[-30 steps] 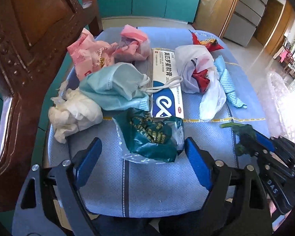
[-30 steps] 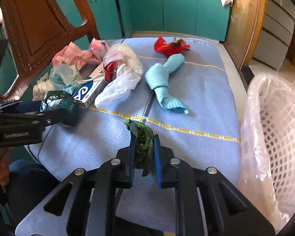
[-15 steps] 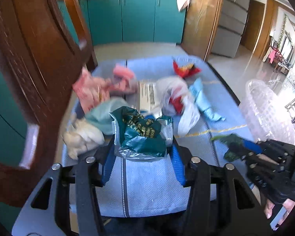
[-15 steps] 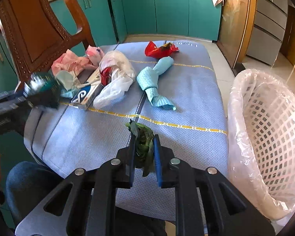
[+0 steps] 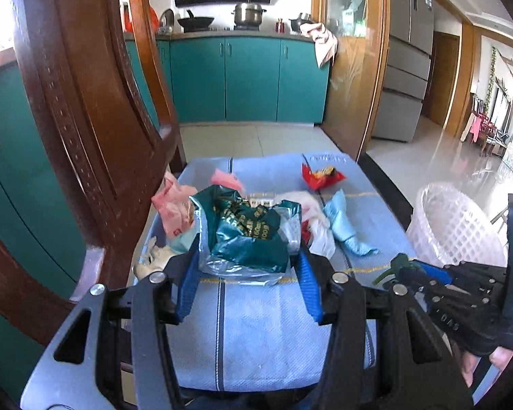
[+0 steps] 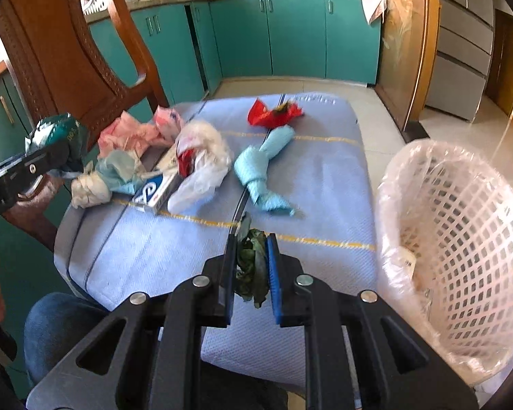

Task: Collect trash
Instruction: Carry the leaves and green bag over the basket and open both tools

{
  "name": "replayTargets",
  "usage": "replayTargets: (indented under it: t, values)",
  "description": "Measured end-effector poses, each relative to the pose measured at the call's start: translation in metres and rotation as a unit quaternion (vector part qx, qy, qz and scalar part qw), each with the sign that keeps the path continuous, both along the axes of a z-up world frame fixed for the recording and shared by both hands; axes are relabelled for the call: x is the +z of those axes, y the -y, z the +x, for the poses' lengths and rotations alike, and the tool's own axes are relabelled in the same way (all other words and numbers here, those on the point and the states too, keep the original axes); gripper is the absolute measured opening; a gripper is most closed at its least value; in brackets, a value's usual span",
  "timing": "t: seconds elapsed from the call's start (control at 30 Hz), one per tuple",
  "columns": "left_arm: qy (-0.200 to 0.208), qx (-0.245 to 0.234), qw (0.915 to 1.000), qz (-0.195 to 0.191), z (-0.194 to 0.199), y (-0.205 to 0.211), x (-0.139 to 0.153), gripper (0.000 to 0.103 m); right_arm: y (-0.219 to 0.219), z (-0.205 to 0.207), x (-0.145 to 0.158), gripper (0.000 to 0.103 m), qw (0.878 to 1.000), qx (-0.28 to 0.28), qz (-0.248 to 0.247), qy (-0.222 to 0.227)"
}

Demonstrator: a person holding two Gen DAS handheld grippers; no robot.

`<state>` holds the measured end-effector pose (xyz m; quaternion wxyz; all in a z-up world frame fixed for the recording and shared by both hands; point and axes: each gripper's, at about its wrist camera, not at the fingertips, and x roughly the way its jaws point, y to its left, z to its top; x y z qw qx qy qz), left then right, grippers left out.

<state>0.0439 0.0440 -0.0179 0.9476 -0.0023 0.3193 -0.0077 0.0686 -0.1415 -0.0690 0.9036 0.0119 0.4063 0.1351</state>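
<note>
My left gripper (image 5: 249, 256) is shut on a crumpled dark green foil bag (image 5: 246, 232) and holds it lifted above the blue cloth (image 5: 256, 324). The same green foil bag (image 6: 59, 136) shows at the far left of the right wrist view. My right gripper (image 6: 251, 242) is shut on a wad of dark green leaves (image 6: 251, 263) above the cloth's near edge. Farther back on the cloth lie pink wrappers (image 6: 133, 133), a white tissue wad (image 6: 89, 191), a blue and white box (image 6: 157, 188), a white plastic bag (image 6: 205, 164), a light blue rag (image 6: 259, 171) and a red wrapper (image 6: 273, 114).
A white lattice basket (image 6: 461, 239) lined with clear plastic stands right of the cloth. A carved wooden chair back (image 5: 78, 119) rises at the left. Teal cabinets (image 6: 290, 34) and a tiled floor lie beyond. A person's jeans-clad knee (image 6: 58, 321) is at the near left.
My left gripper closed on the green foil bag and lifted it off the cloth, tilting upward. My right gripper rose a little with the leaves, and the basket came further into view.
</note>
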Motion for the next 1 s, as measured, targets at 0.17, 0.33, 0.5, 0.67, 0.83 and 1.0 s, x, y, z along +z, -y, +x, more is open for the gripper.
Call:
replayTargets:
  t: [0.17,0.33,0.5,0.67,0.83,1.0]
  values:
    - [0.003,-0.02,0.9997,-0.013,0.004,0.02,0.009,0.052,0.047,-0.007,0.034,0.018,0.998,-0.034,0.037,0.042]
    - [0.01,-0.069,0.9972,-0.026,0.012,0.058,0.018,0.052,0.122,-0.022,0.061,0.018,0.989,-0.101,0.068,0.083]
    - [-0.004,-0.131,0.991,-0.028,0.027,0.121,0.01,0.052,0.181,-0.03,0.047,0.018,0.983,-0.16,0.062,0.071]
    - [-0.04,-0.2,0.9775,-0.054,0.045,0.184,-0.008,0.052,0.212,-0.033,0.031,0.018,0.978,-0.19,0.068,0.044]
    - [-0.09,-0.294,0.9469,-0.095,0.062,0.237,-0.02,0.084,0.235,-0.037,0.033,0.046,0.97,-0.227,0.083,0.043]
    - [-0.081,-0.258,0.9616,-0.045,0.065,0.237,-0.031,0.091,0.247,-0.044,0.035,0.056,0.964,-0.249,0.081,0.054]
